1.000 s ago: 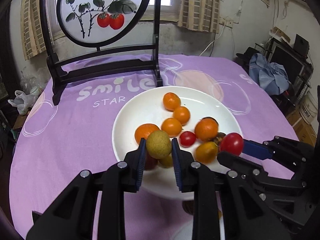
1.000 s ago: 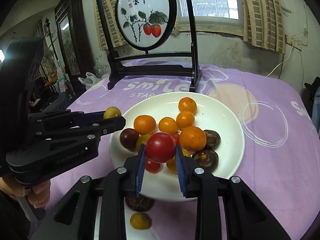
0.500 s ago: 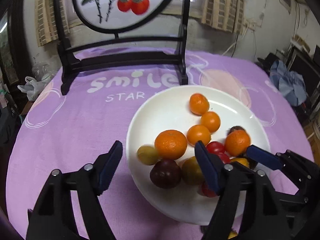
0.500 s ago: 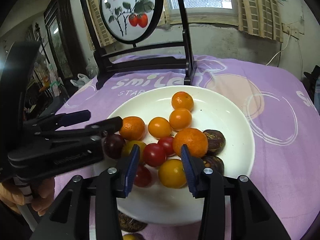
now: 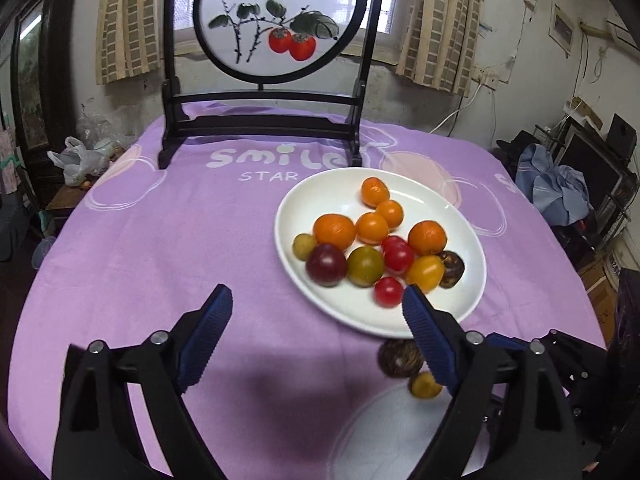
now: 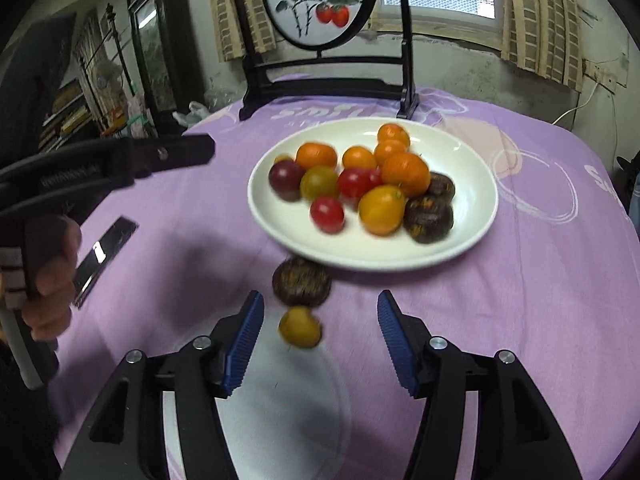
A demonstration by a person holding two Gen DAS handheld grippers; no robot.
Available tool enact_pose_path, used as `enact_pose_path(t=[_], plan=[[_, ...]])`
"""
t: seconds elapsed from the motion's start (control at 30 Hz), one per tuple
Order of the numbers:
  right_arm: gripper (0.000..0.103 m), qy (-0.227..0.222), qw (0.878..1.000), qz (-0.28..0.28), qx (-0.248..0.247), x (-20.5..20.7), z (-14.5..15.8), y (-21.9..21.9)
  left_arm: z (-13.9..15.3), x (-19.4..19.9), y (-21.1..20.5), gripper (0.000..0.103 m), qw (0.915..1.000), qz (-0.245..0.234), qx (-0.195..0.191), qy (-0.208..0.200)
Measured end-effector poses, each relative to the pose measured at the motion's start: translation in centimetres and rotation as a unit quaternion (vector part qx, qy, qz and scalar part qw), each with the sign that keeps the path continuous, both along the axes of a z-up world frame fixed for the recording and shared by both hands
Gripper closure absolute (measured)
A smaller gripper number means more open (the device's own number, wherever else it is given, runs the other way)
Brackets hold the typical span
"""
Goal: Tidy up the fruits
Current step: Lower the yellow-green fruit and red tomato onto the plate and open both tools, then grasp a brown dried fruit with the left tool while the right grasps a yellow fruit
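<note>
While your left tool (image 5: 316, 312) and right tool (image 6: 320, 320) gape with nothing between them, the fruit-laden plate (image 6: 472, 232) sits mid-surface; two fruits (image 6: 302, 282) lie off its near rim.

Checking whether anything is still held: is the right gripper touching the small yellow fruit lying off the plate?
Apart. In the right wrist view the small yellow fruit lies between the wide-open fingers of the right gripper, with cloth visible on both sides.
</note>
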State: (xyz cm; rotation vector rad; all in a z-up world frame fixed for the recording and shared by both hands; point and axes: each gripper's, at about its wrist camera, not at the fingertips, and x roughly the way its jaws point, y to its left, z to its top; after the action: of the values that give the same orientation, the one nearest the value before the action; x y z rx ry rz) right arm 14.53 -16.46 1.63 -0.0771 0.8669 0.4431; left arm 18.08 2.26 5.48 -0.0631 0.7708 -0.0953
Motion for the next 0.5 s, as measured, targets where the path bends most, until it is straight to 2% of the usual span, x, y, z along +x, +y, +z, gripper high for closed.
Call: enact_pose_path(t=[0.1, 0.23, 0.33, 0.4, 0.5], plan=[[0.043, 0.016, 1.0, 0.002, -0.007, -0.7, -1.0, 0.4, -0.5, -1.6, 0.4, 0.015, 0.9997, 0.017, 0.017, -0.006], [0.043, 0.028, 0.999, -0.001, -0.026, -1.3, -1.9, 1.2, -2.3, -2.2, 1.2, 0.015, 0.9993, 0.038, 0.002, 0.003], [0.043, 0.036, 0.998, 0.0, -0.042, -1.4, -2.7, 1.9, -3.7, -1.6, 1.4, 0.015, 0.9994, 0.03, 0.006, 0.016], [0.043, 0.039, 0.998, 0.0, -0.049, -1.4, -3.2, 2.3, -3.9, -1.5, 1.8, 0.015, 0.9994, 0.031, 0.014, 0.01], [0.043, 0.047, 0.997, -0.013, -0.056, -0.6, -3.9, 2.9, -4.0, -1.4, 2.5, 0.015, 0.9995, 0.031, -0.002, 0.009]])
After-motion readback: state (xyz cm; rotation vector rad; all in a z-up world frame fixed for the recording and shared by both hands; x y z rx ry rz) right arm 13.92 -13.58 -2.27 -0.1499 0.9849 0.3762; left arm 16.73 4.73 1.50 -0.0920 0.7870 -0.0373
